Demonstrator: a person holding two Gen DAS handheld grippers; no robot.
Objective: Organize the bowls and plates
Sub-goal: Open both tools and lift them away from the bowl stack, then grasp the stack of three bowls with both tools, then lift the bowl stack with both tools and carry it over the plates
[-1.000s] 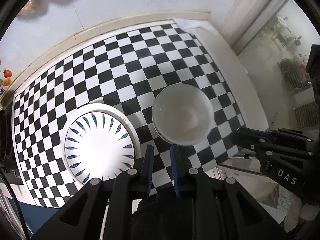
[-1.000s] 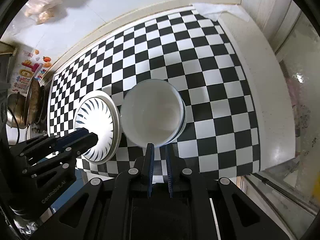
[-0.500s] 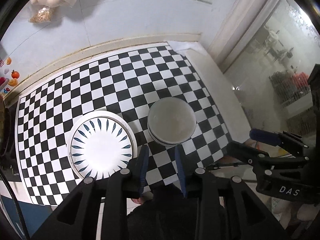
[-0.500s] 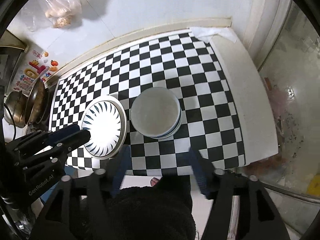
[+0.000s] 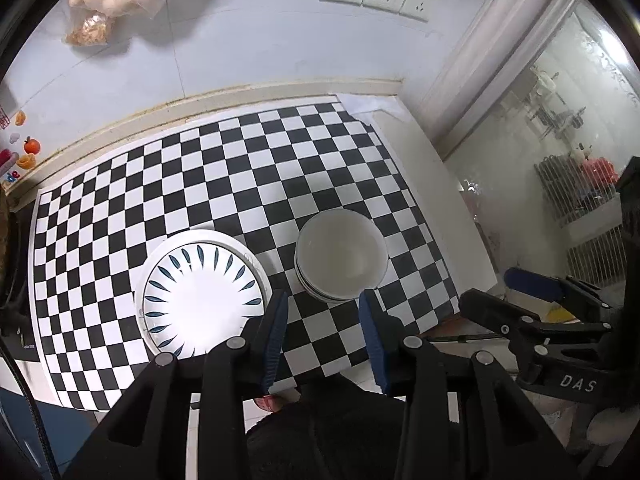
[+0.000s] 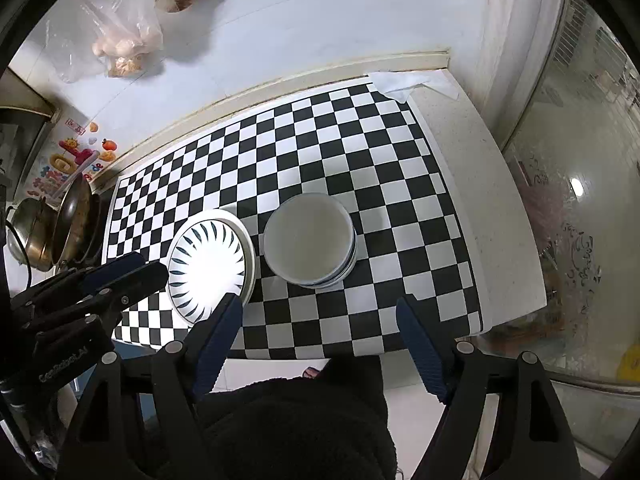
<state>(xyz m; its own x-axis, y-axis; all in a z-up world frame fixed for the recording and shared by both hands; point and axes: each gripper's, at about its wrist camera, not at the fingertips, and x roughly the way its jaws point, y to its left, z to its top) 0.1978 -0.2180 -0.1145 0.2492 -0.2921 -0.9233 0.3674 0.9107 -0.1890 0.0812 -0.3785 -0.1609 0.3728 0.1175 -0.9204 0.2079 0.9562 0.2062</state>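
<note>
A stack of white bowls [image 5: 342, 255] stands on the checkered mat [image 5: 240, 176], right of a stack of white plates with blue leaf marks [image 5: 200, 292]. Both stacks also show in the right wrist view: bowls [image 6: 308, 238], plates [image 6: 208, 264]. My left gripper [image 5: 322, 312] is open and empty, high above the mat's front edge. My right gripper [image 6: 318, 320] is wide open and empty, also raised above the front edge. Each gripper shows in the other's view, the right one [image 5: 532, 300] and the left one [image 6: 116, 276].
The white counter [image 6: 472, 184] runs along the mat's right side, with a glass door beyond. A white cloth [image 6: 404, 82] lies at the back right corner. Pots [image 6: 52, 232] stand at the left. Plastic bags [image 6: 120, 32] hang on the wall by the sockets.
Both grippers have opened and pulled up and back from the bowl stack. The bowls and plates now look smaller and stay in place.
</note>
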